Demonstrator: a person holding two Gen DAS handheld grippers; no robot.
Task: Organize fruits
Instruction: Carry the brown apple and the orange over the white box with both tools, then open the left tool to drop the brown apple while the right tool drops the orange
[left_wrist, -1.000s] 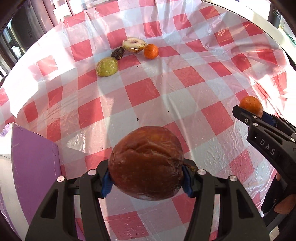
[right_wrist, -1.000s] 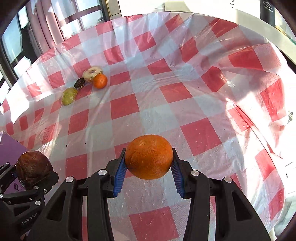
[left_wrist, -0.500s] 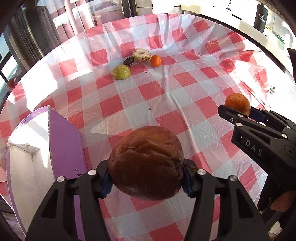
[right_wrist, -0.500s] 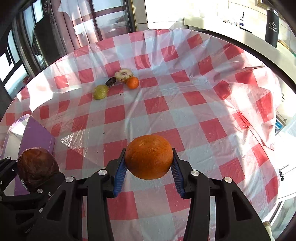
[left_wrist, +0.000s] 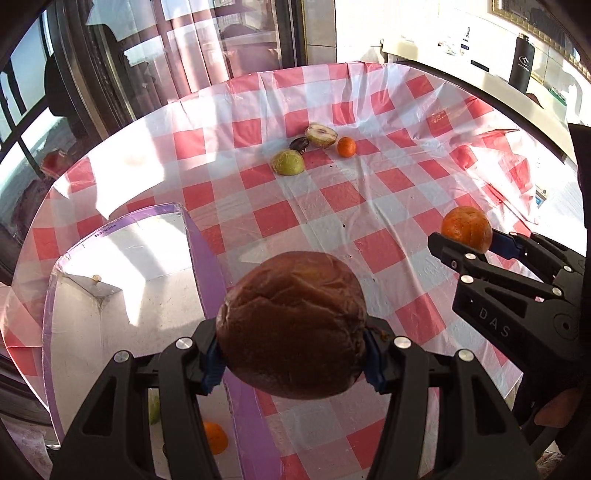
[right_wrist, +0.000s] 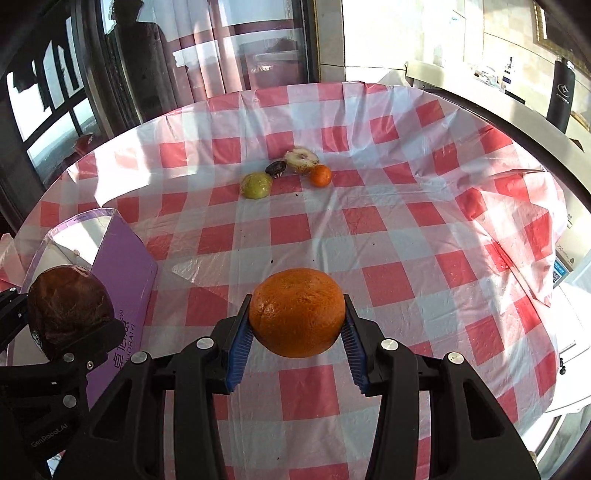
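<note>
My left gripper (left_wrist: 291, 363) is shut on a big wrinkled brown fruit (left_wrist: 291, 325), held above the right wall of a purple box (left_wrist: 207, 266). The box holds a small orange (left_wrist: 215, 437) and a green fruit (left_wrist: 154, 410). My right gripper (right_wrist: 295, 341) is shut on a large orange (right_wrist: 297, 312), held high over the checkered table; it shows in the left wrist view (left_wrist: 467, 229). Far across the table lie a green fruit (right_wrist: 256, 185), a dark fruit (right_wrist: 276, 168), a cut pale fruit (right_wrist: 302, 159) and a small orange (right_wrist: 320, 175).
The red-and-white checkered plastic cloth (right_wrist: 369, 229) covers the round table and hangs in folds at the right edge (right_wrist: 524, 236). The purple box (right_wrist: 122, 258) stands at the table's left edge. Windows and curtains (right_wrist: 221, 48) lie beyond the far side.
Both grippers have risen and pulled back from the table with their fruits. The purple box has come into fuller view under the left gripper, showing its inside.
</note>
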